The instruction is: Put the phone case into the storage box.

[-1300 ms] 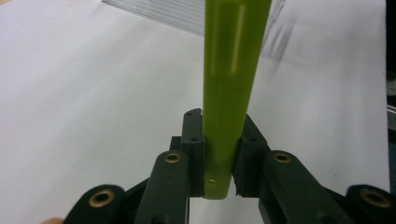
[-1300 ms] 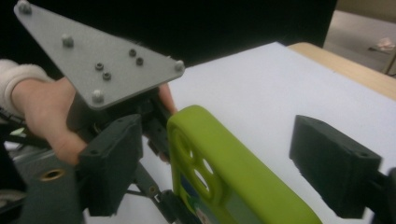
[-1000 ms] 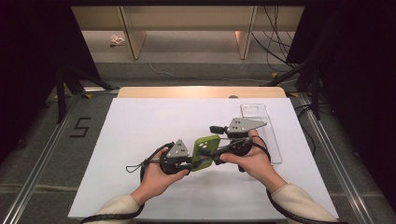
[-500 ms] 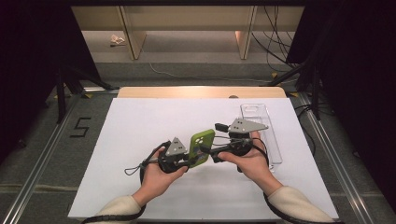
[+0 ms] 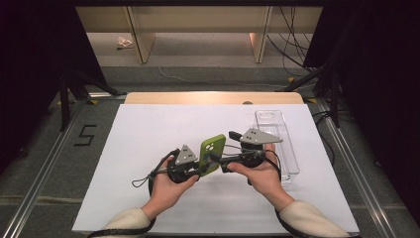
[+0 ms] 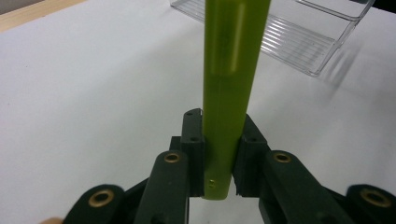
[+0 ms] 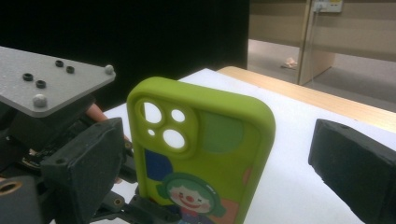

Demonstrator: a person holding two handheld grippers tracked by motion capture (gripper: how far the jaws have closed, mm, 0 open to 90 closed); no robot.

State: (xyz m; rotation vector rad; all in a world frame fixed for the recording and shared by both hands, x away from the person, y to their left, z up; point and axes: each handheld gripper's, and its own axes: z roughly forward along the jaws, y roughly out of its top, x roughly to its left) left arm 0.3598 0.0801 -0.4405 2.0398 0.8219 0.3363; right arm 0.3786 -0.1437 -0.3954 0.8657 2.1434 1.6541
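The phone case is lime green and soft-looking, with rounded corners. A raised camera block at its upper left has three round cut-outs through which the white desk shows. Below that sit a dark blue patch, a darker green patch and a cartoon clown face with green hair and a red nose. Seen edge-on in the left gripper view, the phone case is a slim glossy green strip standing upright.

It is held clear of the desk, a little toward five o'clock from the desk's middle in the high view, where the phone case tilts slightly. The left gripper pinches the case's lower end, one black pad on each face. The right gripper has just been opening; its jaws stand spread on either side of the case without touching it. A clear plastic tray lies at about two o'clock from the case.
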